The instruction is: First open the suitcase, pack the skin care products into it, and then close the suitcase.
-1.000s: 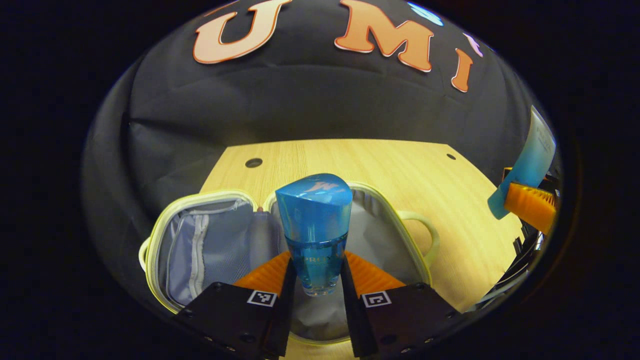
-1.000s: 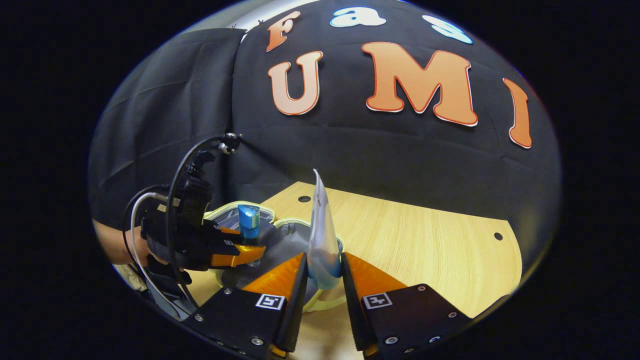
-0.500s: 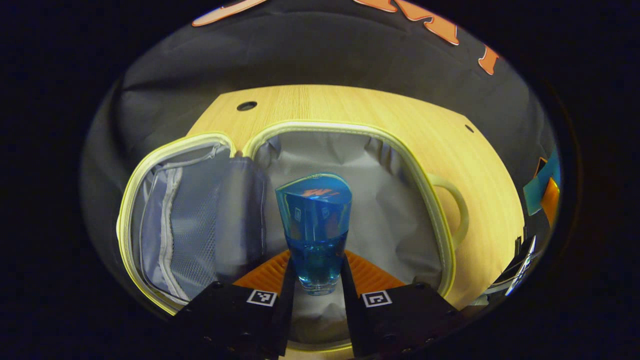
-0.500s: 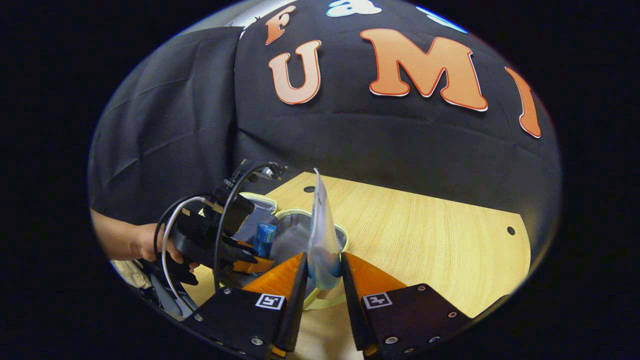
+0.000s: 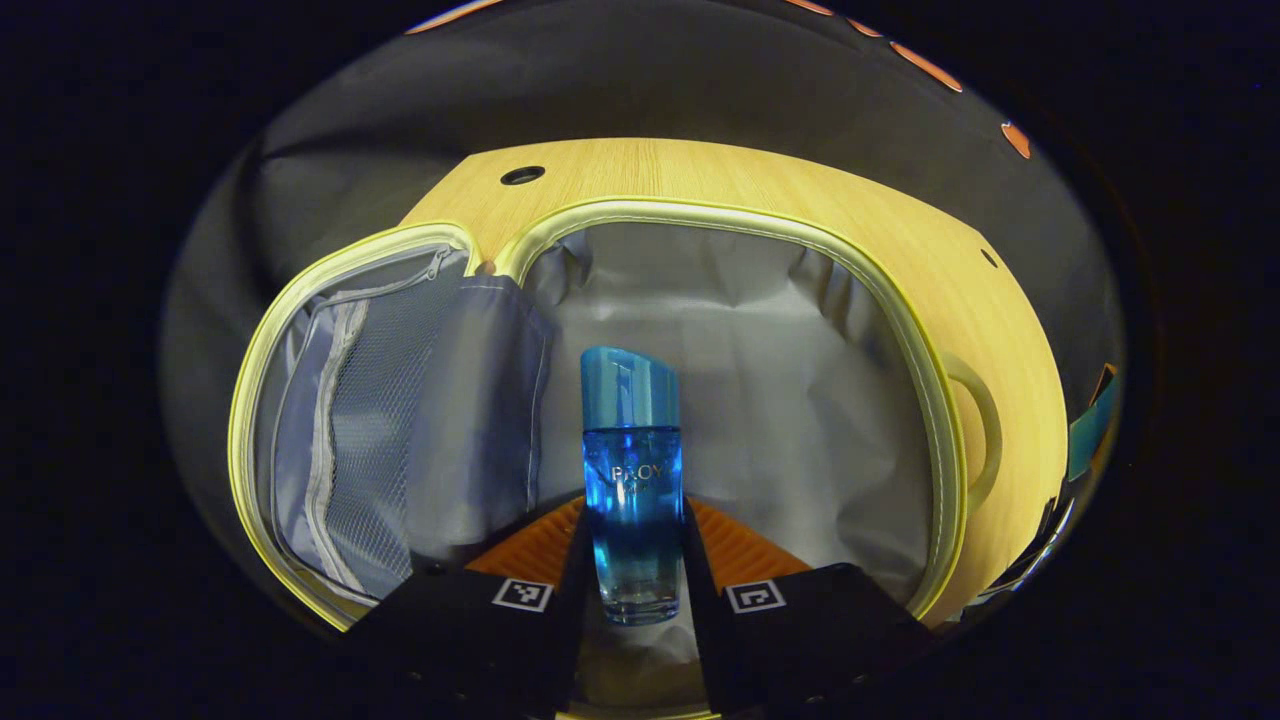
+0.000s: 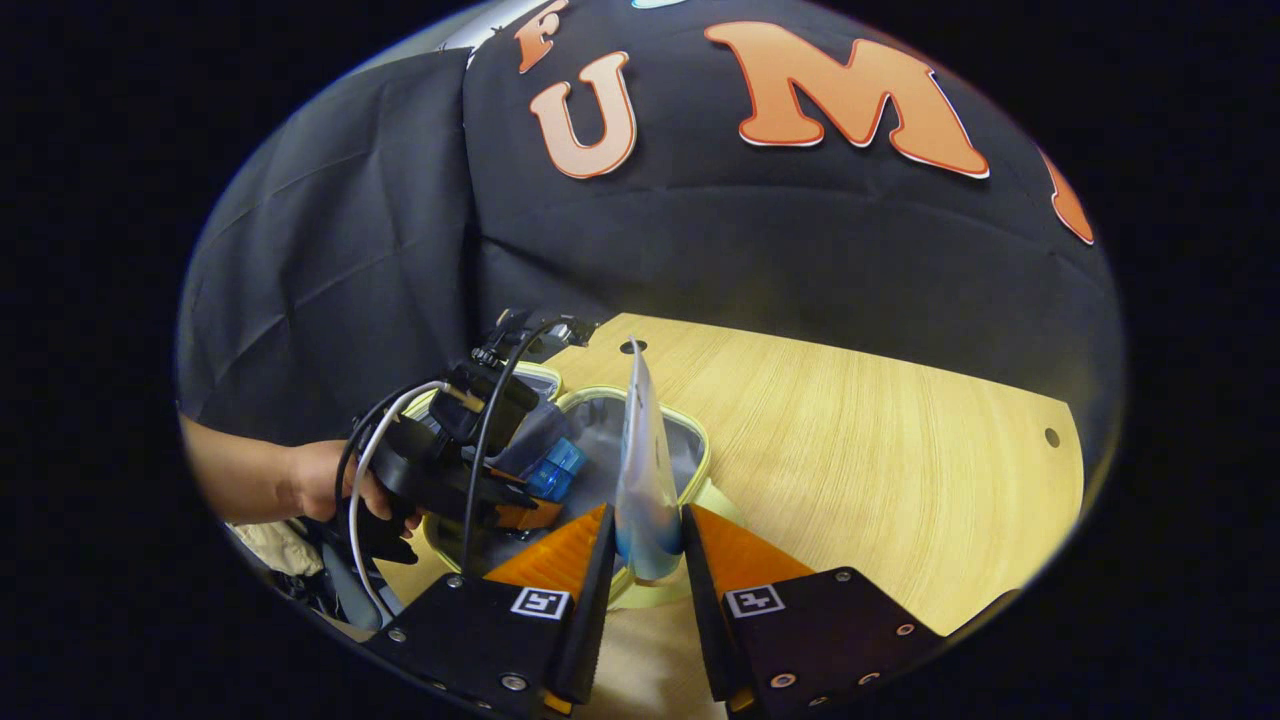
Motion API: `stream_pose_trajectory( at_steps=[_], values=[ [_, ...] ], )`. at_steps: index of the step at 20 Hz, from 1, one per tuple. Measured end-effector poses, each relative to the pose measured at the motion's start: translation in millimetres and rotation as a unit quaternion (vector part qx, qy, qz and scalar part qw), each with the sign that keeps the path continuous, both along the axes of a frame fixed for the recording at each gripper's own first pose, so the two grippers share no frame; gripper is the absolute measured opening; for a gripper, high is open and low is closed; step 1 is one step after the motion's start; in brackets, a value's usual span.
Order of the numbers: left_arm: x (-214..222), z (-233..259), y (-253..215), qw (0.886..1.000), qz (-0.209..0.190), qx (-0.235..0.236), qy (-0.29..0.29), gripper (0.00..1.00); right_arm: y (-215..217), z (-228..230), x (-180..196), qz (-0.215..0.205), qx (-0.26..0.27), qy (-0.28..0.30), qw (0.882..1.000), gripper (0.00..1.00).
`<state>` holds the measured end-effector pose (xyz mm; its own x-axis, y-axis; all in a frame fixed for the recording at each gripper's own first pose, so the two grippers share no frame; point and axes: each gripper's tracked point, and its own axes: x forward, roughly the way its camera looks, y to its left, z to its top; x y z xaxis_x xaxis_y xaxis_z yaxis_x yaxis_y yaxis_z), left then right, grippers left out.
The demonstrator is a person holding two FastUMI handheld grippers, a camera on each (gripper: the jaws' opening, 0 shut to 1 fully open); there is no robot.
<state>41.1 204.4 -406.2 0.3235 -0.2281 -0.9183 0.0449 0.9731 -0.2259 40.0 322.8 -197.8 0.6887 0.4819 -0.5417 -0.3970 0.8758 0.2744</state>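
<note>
Pale wood grain covers the table point(image 5: 700, 170) on which the suitcase point(image 5: 930, 400) lies unzipped and spread flat, its yellow-green trim ringing two halves. In the left gripper view the left claw point(image 5: 633, 560) is clenched on a blue bottle point(image 5: 632, 480), both fingers pressing its lower sides, with the bottle held over the grey crumpled lining point(image 5: 740, 340) of the larger half; whether its base touches the lining cannot be told. Beside that half, on the view's left, the other half shows a mesh pocket point(image 5: 350, 400) with a zipper and a loose grey flap. A curved handle point(image 5: 985, 440) sticks out from the suitcase's far right rim over the wood. In the right gripper view the right claw point(image 6: 645, 560) is clenched on a thin pale tube point(image 6: 640, 470) with a blue lower end, held upright by that lower part, its flat sealed edge pointing up. That claw hangs just beside the suitcase's near rim, over the table. Farther off in the same view a hand point(image 6: 330, 485) holds the left claw down over the open suitcase, with the blue bottle tilted between its fingers and a cable point(image 6: 370, 440) looping from the device.
</note>
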Motion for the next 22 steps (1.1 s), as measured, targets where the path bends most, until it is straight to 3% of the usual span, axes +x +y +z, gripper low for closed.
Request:
stream_pose_trajectory(
  at_steps=[1,2,4,5,7,8,10,11,12,13,14,16,22],
  values=[
    [2,3,0,1.0,0.004,-0.002,-0.008,0.49,3,-2,1,0.002,0.005,0.007,1.0,0.38],
    [7,6,-1,1.0,0.006,-0.004,-0.019,0.5,5,-6,3,0.006,0.011,0.014,1.0,0.43],
    [12,16,5,0.999,0.004,0.005,-0.042,0.53,13,-14,8,0.012,0.02,0.026,0.999,0.43],
    [16,23,9,0.998,0.002,0.015,-0.055,0.54,17,-17,10,0.015,0.024,0.033,0.999,0.38],
    [24,40,17,0.995,0.007,0.025,-0.093,0.59,25,-22,12,0.023,0.034,0.047,0.998,0.43],
    [28,52,23,0.993,0.014,0.029,-0.114,0.66,28,-26,11,0.026,0.037,0.053,0.998,0.38],
    [30,74,37,0.988,0.026,0.04,-0.145,0.73,36,-33,10,0.034,0.044,0.068,0.996,0.43],
    [28,83,43,0.986,0.033,0.046,-0.157,0.77,42,-38,10,0.041,0.048,0.078,0.995,0.38],
    [28,92,52,0.983,0.04,0.054,-0.169,0.8,43,-42,9,0.045,0.05,0.085,0.994,0.43],
    [27,96,61,0.98,0.051,0.064,-0.179,0.81,47,-48,9,0.05,0.052,0.093,0.993,0.38],
    [24,103,72,0.978,0.06,0.071,-0.186,0.81,52,-51,8,0.054,0.053,0.1,0.992,0.43],
    [18,116,95,0.973,0.085,0.09,-0.196,0.86,65,-60,6,0.061,0.056,0.122,0.989,0.43],
    [-12,128,163,0.957,0.16,0.133,-0.2,0.87,91,-84,4,0.064,0.06,0.185,0.979,0.43]
  ],
)
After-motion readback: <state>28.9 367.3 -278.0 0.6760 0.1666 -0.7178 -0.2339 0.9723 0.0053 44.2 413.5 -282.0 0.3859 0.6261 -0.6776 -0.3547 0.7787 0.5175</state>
